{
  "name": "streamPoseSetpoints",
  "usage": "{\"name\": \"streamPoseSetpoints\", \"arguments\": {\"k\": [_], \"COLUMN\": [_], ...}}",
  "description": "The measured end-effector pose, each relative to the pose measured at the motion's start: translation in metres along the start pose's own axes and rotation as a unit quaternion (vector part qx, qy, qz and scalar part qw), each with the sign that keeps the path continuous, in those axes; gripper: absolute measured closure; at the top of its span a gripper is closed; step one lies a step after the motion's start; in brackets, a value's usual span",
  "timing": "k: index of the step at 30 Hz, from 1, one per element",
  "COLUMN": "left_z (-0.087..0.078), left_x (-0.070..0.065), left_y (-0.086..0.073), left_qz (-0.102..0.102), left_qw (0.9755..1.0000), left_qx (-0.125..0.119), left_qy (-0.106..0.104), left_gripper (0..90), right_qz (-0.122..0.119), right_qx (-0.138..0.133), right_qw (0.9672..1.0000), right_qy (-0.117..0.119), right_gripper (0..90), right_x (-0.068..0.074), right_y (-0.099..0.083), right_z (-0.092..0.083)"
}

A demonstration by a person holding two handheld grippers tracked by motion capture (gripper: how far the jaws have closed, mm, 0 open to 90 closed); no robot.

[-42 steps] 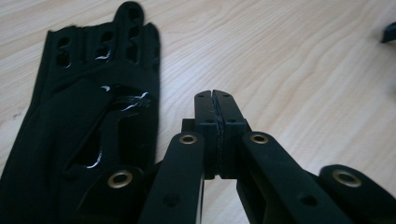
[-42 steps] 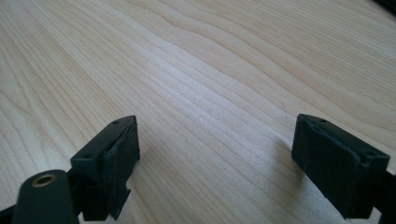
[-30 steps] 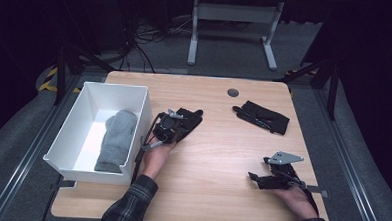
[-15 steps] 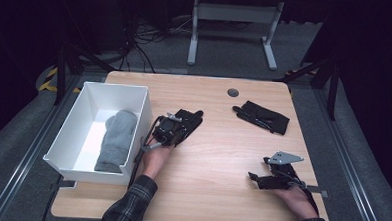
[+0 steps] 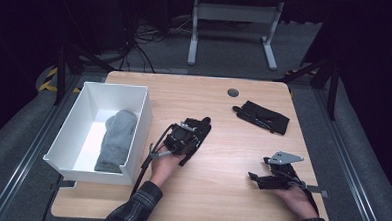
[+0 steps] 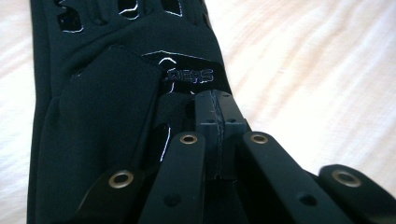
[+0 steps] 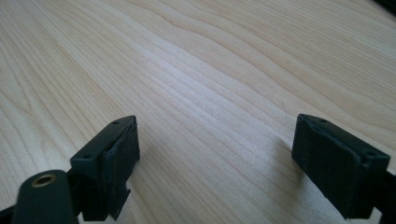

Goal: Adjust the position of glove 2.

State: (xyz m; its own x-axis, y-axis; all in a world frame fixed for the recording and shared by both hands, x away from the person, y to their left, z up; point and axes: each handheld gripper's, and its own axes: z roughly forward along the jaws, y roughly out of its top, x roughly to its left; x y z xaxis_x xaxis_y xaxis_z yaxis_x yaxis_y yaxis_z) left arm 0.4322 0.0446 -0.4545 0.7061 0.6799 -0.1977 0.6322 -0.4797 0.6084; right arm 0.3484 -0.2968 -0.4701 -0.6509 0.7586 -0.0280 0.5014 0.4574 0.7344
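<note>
Wooden table [image 5: 215, 191]: white bin [image 5: 141, 118], black gloves [image 5: 262, 116].

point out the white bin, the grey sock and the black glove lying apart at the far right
white bin [image 5: 140, 119], high view, right wall
grey sock [image 5: 116, 139], high view, middle
black glove [image 5: 262, 117], high view, palm

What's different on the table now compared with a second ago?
The left gripper, its jaws shut on a black glove, has slid toward the person and slightly right, dragging the glove along the table. Nothing was picked up or let go. The right gripper stays open and at rest near the front right, the second black glove lies at the back right, and the grey sock stays in the white bin.
</note>
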Motion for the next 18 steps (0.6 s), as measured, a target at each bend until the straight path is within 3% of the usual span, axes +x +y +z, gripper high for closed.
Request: {"name": "streamPoseSetpoints", "arguments": {"k": [12,14,18], "left_z": [0.003,0.0,-0.012], "left_x": [-0.043,-0.044,-0.035], "left_y": [-0.009,-0.008,0.0], "left_qz": [0.027,0.028,0.029], "left_qw": [0.9985,0.9983,0.9987], "left_qx": [0.012,0.004,-0.013], "left_qy": [-0.046,-0.05,-0.039], "left_gripper": [90.0,89.7,89.7], "right_qz": [0.0,0.0,0.0], "right_qx": [0.0,0.0,0.0], "right_qw": [1.0,1.0,1.0], "right_qy": [0.0,0.0,0.0], "right_gripper": [15.5,15.5,15.5], "right_x": [0.0,0.0,0.0], "right_y": [0.0,0.0,0.0], "right_z": [0.0,0.0,0.0]}}
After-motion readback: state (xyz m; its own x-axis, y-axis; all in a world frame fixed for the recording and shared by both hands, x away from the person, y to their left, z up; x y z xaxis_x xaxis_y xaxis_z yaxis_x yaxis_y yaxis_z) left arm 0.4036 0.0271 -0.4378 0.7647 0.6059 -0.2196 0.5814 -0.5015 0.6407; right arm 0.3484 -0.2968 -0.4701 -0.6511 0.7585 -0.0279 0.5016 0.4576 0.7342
